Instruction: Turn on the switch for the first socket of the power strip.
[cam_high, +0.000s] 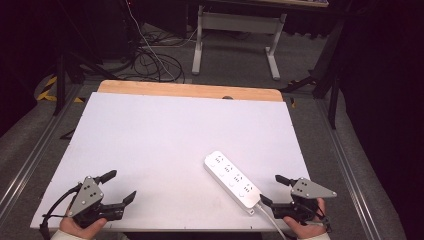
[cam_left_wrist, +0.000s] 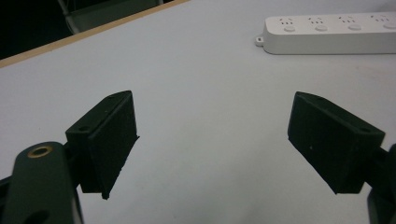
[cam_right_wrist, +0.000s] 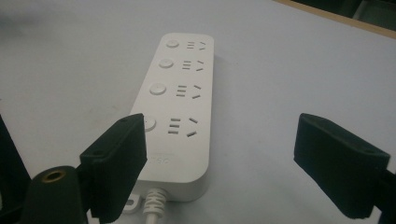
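Although nothing is held yet, both grippers sit at the near edge of the white table (cam_high: 150, 140), one in each of the person's hands. The left gripper (cam_high: 120, 187) rests at the near left corner with its fingers (cam_left_wrist: 109, 140) spread wide and only bare table between them. The right gripper (cam_high: 270, 189) rests at the near right corner, its fingers (cam_right_wrist: 116, 163) also wide apart and empty, pointing at the near end of a white power strip (cam_high: 232, 181).

The power strip lies flat on the table just beside the right gripper, running diagonally away towards the middle. It looks like a rigid plastic bar, fairly light, that should not bend or crush. Its smooth, glossy shell is probably slippery, so a grip across the two long flat sides near the middle seems safest. Its top carries four round buttons, each with a set of socket slots.

A thick white cord (cam_right_wrist: 154, 207) leaves the near end and is cut off at the picture's edge, so where it runs and whether it is plugged in cannot be told; it may drag or tug when the strip is lifted. A small mounting tab beside the cord is partly hidden behind a finger.

Farther off, a wooden strip (cam_high: 190, 90) edges the table's far side, then a dark floor with tangled cables (cam_high: 150, 60) and the legs of another desk (cam_high: 235, 35).
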